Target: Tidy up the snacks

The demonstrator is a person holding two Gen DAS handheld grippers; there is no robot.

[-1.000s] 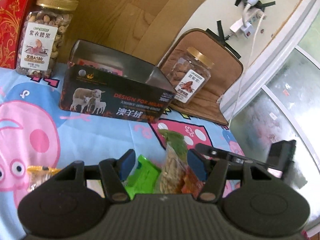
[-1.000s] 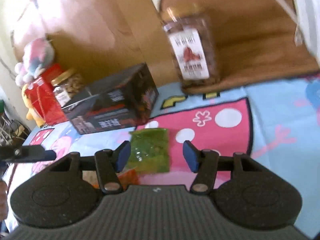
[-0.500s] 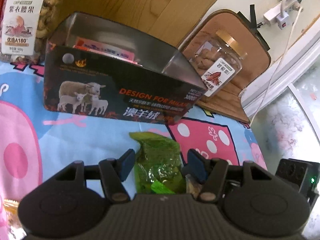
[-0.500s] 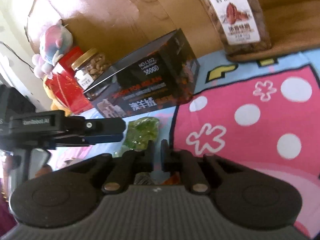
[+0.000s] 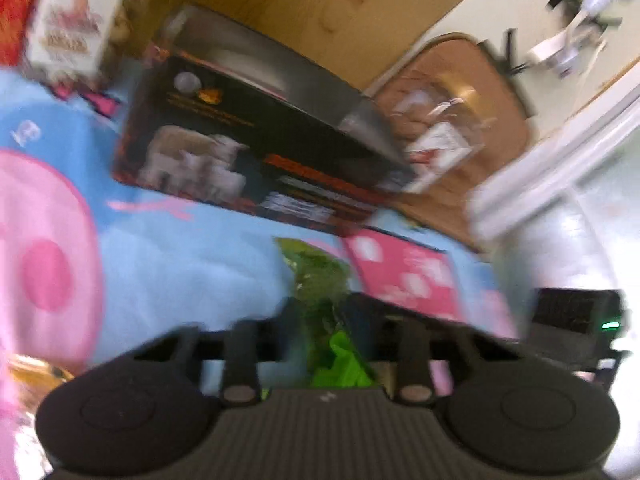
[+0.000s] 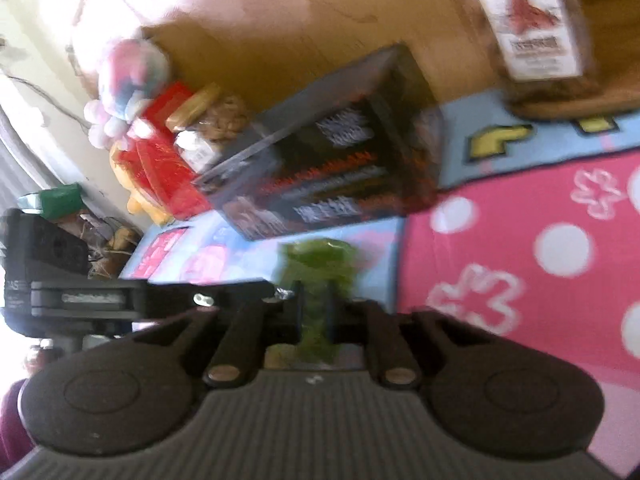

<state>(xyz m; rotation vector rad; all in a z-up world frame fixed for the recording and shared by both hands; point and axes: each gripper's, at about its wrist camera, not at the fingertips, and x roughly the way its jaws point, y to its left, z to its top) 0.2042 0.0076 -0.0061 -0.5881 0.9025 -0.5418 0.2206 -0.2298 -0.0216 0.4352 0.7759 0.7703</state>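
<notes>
**Passage narrowing toward the box**

Standing straight ahead as the main barrier: black box (image 5: 256, 152) (image 6: 332, 156), open at the top. Flanking it: nut jar (image 5: 72, 20) (image 6: 208, 124) to the left, second jar (image 5: 436, 136) (image 6: 532, 28) on the brown mat to the right. Lying open between box and grippers: a strip of blue cloth (image 5: 180, 248) (image 6: 380, 256). Crowding that strip: green snack packet (image 5: 320, 276) (image 6: 320, 268), with the left gripper (image 5: 320, 320) reaching in beside the right gripper (image 6: 314, 312).
</notes>
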